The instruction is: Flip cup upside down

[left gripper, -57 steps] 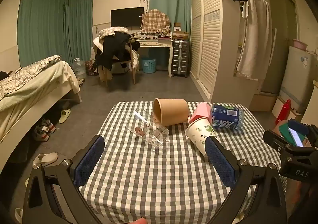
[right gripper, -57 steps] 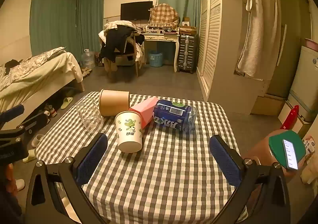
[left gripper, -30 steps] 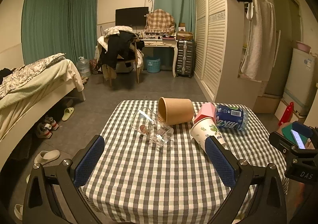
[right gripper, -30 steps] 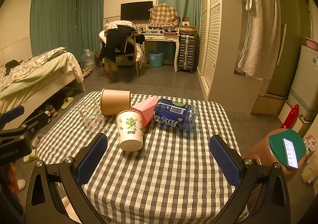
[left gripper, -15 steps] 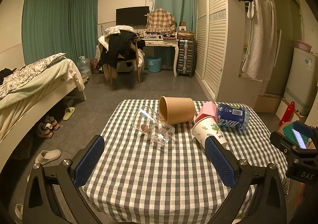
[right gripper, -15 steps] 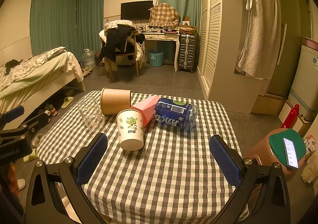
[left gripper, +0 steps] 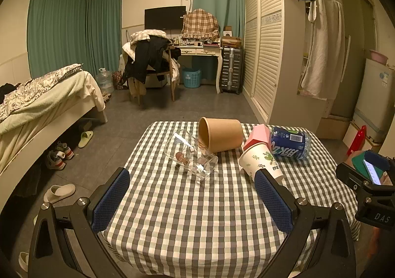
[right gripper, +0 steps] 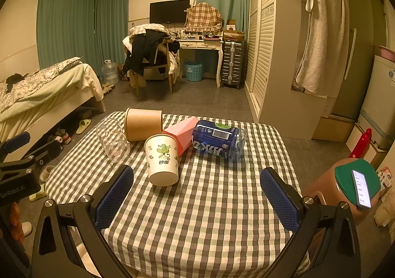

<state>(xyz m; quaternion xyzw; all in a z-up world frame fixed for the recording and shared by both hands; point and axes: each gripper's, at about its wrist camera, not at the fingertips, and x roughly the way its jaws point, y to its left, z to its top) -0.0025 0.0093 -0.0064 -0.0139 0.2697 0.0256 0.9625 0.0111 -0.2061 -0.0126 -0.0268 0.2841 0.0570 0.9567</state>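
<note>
Left gripper agape; glass cup seemingly toppled.

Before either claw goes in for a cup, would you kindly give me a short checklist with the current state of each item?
1. Left claw open, holding nothing: ok.
2. Right claw open, holding nothing: ok.
3. Cups already upside down: not ok; the paper cup, the brown cup and the glass all lie on their sides.
4. Room around the paper cup: not ok; the pink box touches it.
5. Which cup is meant: cannot tell.
</note>
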